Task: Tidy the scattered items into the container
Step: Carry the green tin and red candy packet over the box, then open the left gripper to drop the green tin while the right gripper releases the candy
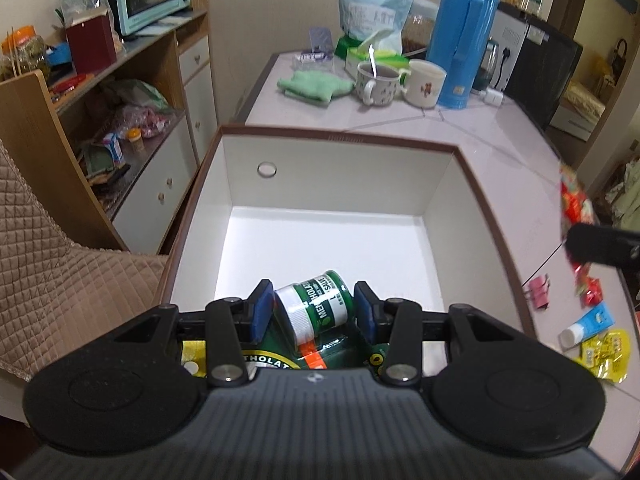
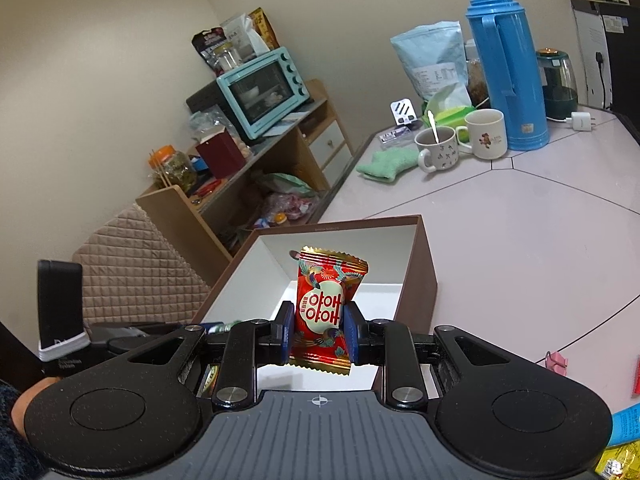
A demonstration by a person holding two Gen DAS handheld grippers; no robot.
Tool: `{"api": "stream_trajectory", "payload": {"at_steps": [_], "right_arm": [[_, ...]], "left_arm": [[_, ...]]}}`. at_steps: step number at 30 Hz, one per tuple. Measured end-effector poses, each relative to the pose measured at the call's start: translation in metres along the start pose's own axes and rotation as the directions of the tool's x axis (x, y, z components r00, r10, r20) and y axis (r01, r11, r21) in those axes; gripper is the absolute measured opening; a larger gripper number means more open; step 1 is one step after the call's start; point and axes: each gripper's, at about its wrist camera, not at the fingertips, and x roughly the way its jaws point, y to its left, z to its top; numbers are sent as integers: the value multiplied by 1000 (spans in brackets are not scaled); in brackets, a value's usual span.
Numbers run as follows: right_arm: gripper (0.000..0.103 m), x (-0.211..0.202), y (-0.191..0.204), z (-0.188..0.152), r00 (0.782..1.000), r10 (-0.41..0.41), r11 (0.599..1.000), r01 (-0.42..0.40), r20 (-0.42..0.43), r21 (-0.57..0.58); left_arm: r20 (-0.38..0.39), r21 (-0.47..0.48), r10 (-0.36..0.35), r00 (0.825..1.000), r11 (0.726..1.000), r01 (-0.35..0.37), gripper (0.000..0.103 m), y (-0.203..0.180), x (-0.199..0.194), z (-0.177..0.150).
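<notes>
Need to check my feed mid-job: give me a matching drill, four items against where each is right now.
Items:
1. green Mentholatum jar
2. red candy packet
3. pink binder clip
4. blue thermos

Places:
A. clamped in the right claw
B. far end of the table, beside the mugs
C. between the open left claw's pads, inside the box
D. table, right of the box

Pairs: 1-C, 2-A, 3-D, 4-B

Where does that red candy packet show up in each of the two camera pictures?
Left wrist view: the red candy packet is a blurred red shape at the far right edge, above the table.
Right wrist view: it stands centre frame, pinched in the right hand-held gripper over the box.
Shared landmark: the blue thermos at the back of the table.
</notes>
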Motion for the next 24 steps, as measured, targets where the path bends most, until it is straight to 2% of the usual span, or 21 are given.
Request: {"api": "stream_trajectory", "payload": {"at_steps": [7, 21, 24], "right_arm": [[25, 7, 2, -1, 1000, 0, 1000, 0, -15, -3], [25, 31, 24, -9, 996, 31, 998, -35, -80, -53], [25, 40, 28, -8, 996, 47, 997, -51, -72, -64]], "left_arm": [[-5, -7, 19, 1000, 1000, -19, 37, 6, 0, -1], [70, -46, 50, 996, 998, -47, 38, 25, -54, 9], [83, -51, 52, 995, 998, -48, 38, 29, -61, 10]]}}
